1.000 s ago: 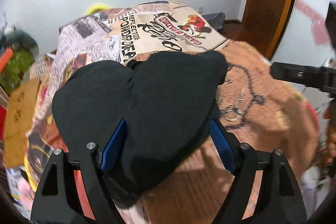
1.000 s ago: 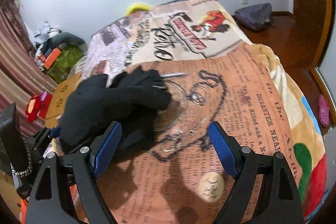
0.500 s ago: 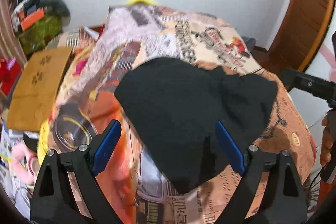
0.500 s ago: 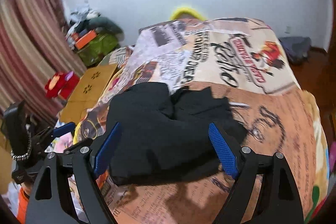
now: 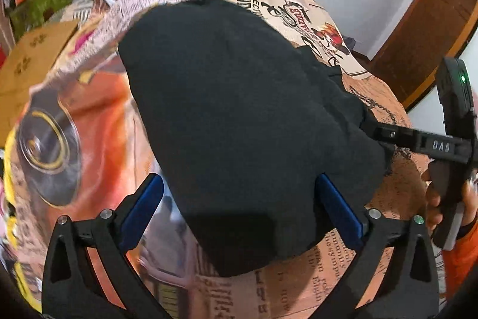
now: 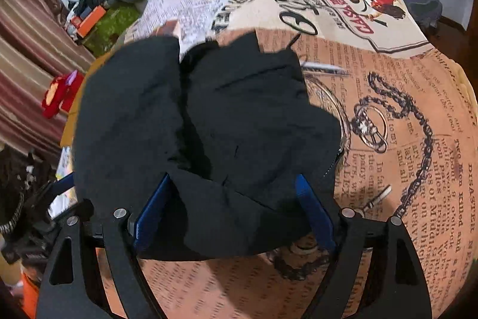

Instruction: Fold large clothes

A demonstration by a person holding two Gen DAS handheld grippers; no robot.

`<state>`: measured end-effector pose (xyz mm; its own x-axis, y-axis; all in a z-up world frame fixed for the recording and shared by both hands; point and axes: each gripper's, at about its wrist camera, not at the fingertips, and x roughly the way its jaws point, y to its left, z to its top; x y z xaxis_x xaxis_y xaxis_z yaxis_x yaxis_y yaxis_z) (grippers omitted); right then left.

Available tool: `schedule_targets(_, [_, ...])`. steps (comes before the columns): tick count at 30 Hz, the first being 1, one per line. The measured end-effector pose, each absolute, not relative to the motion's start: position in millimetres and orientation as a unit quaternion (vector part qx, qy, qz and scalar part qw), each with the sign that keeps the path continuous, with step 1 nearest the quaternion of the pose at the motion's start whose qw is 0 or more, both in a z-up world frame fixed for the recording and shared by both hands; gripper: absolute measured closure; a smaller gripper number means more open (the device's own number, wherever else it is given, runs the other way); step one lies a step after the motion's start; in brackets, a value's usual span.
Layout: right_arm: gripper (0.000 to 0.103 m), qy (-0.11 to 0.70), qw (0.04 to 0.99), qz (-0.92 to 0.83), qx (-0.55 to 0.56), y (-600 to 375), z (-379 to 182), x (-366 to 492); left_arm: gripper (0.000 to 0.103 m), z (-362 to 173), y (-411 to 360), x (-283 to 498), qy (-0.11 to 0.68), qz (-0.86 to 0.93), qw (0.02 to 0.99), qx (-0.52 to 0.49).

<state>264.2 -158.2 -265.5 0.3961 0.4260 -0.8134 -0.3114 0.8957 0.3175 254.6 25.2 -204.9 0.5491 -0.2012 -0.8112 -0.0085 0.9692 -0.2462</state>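
A black garment (image 5: 239,115) lies bunched on a bed covered by a newspaper-print blanket (image 5: 352,268). In the left wrist view my left gripper (image 5: 239,199) is open, its blue pads either side of the garment's near edge, not closed on it. The right gripper's body (image 5: 430,142) shows at the garment's right edge. In the right wrist view the garment (image 6: 209,124) fills the middle in two lumpy folds. My right gripper (image 6: 233,205) is open, its pads straddling the garment's near edge.
The blanket (image 6: 403,139) falls away at the bed's right edge. A cardboard box (image 5: 33,62) and green clutter (image 6: 110,23) sit on the floor at left. A wooden door frame (image 5: 424,14) stands at right. The left gripper's body (image 6: 35,208) shows at lower left.
Both grippers have moved in closer and lower to the garment, which now fills more of each view. Both stay open.
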Motion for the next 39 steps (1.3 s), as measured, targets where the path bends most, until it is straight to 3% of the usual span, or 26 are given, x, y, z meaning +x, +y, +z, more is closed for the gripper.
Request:
schedule_targets(10, [0.021, 0.494, 0.837, 0.225, 0.065, -178.1, -233.8, 267.0, 0.000, -174.2, 43.1, 244.7, 0.452, -0.009, 0.888, -0.090])
schedule_targets(16, [0.020, 0.500, 0.828, 0.225, 0.116, -204.8, -234.5, 277.1, 0.000, -183.7, 86.8, 255.7, 0.461, -0.020, 0.862, -0.211])
schedule_targets(25, [0.020, 0.580, 0.743, 0.249, 0.223, -211.5, -298.2, 300.6, 0.000, -247.0, 96.5, 281.7, 0.486, -0.129, 0.768, -0.396])
schedule_targets(36, [0.018, 0.585, 0.718, 0.294, 0.235, -176.2, -312.6, 321.2, 0.000, -277.1, 101.6, 312.6, 0.471, -0.141, 0.739, -0.460])
schedule_targets(39, [0.022, 0.585, 0.718, 0.294, 0.236, -175.3, -311.4, 323.1, 0.000, -280.5, 98.4, 315.1, 0.464, -0.139, 0.736, -0.474])
